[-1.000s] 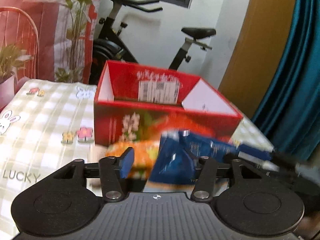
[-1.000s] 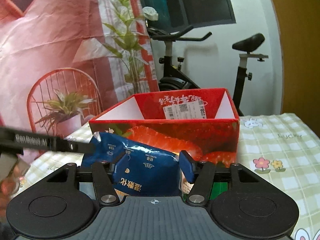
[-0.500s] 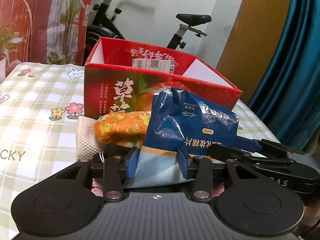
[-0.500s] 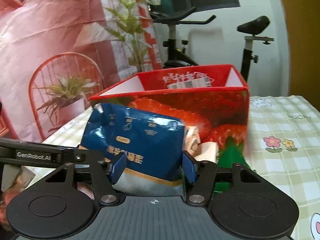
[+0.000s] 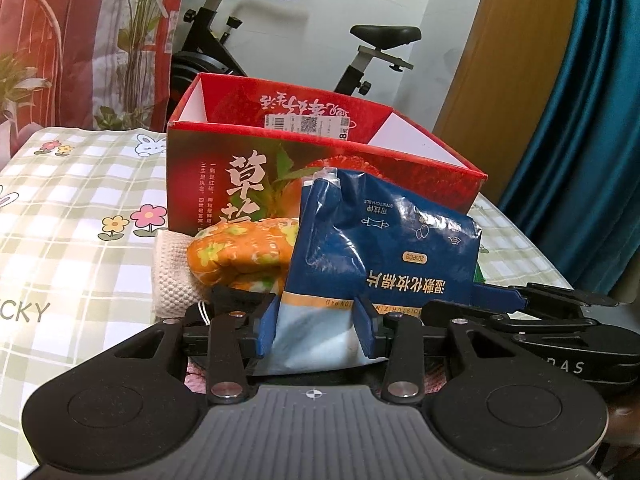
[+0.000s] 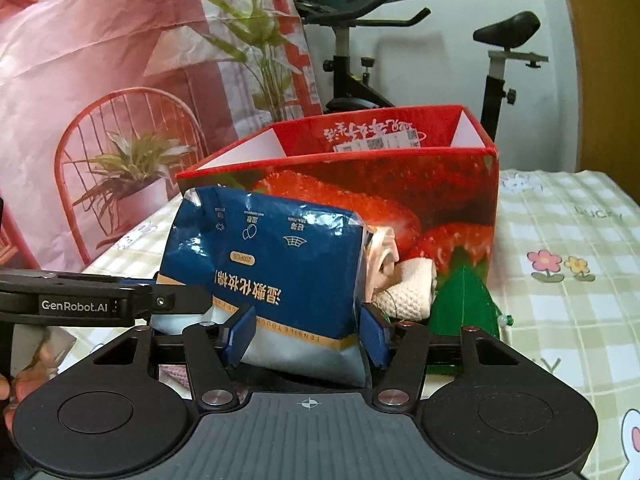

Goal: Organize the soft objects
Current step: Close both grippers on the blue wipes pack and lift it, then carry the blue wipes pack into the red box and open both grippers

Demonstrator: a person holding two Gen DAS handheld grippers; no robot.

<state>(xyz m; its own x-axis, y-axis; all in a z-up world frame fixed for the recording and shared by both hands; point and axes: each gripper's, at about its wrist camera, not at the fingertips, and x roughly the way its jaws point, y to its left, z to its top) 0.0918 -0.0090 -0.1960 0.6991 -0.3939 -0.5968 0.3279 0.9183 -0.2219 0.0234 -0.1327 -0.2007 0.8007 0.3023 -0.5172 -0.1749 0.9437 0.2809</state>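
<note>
Left wrist view: blue pouch clamped by both grippers.
Left gripper and right gripper gripping lower corners; red box directly beyond, far side.

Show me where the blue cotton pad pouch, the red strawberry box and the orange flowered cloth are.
blue cotton pad pouch [image 5: 384, 248], left wrist view, on its printed dark blue front.
red strawberry box [image 6: 400, 200], right wrist view, on its strawberry-printed near wall.
orange flowered cloth [image 5: 240, 252], left wrist view, on its rounded folded top.
</note>
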